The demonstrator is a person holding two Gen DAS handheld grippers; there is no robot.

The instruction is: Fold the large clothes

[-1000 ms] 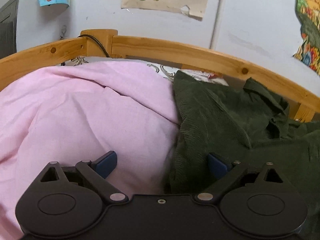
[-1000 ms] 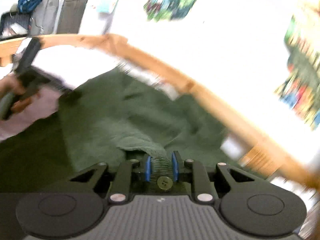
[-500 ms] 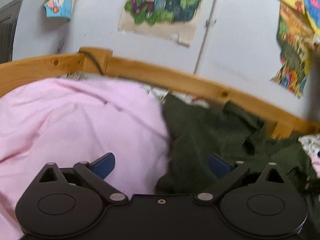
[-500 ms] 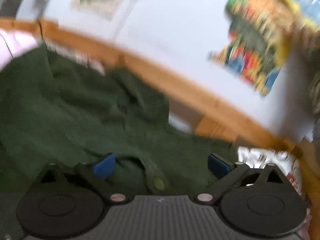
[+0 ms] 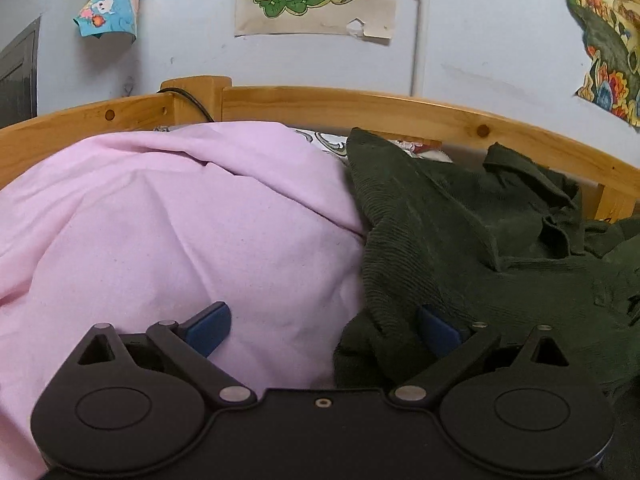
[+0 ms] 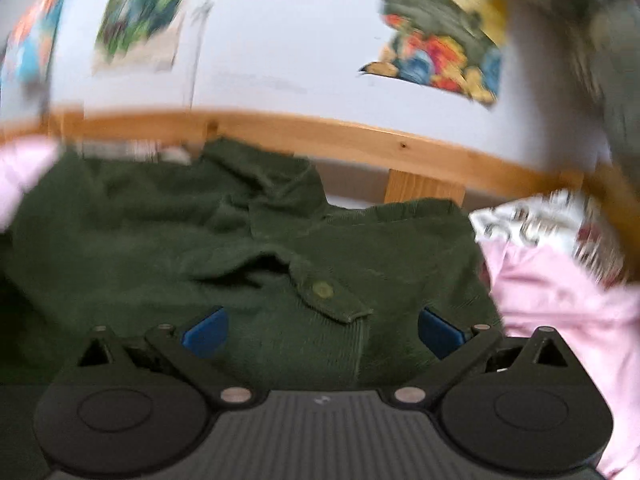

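A dark green corduroy shirt [image 5: 460, 240] lies crumpled on the bed, its collar toward the wooden rail. In the right wrist view the shirt [image 6: 256, 248] spreads across the middle, a buttoned pocket flap [image 6: 324, 292] facing up. My left gripper [image 5: 322, 330] is open, low over the seam between pink cloth and the shirt's edge; its right pad [image 5: 438, 330] sits against a green fold. My right gripper [image 6: 322, 328] stands wide open just over the shirt, nothing pinched between its blue pads.
A pink bedsheet [image 5: 168, 232] bulges on the left, and more pink cloth [image 6: 560, 320] lies at the right. A wooden bed rail [image 5: 360, 108] runs along the back before a wall with posters. Patterned bedding [image 6: 532, 220] shows near the rail.
The right gripper let go of the green shirt fold it pinched, opened wide, rolled level and sank toward the shirt. The left gripper's view tipped up, then settled back low over the cloth.
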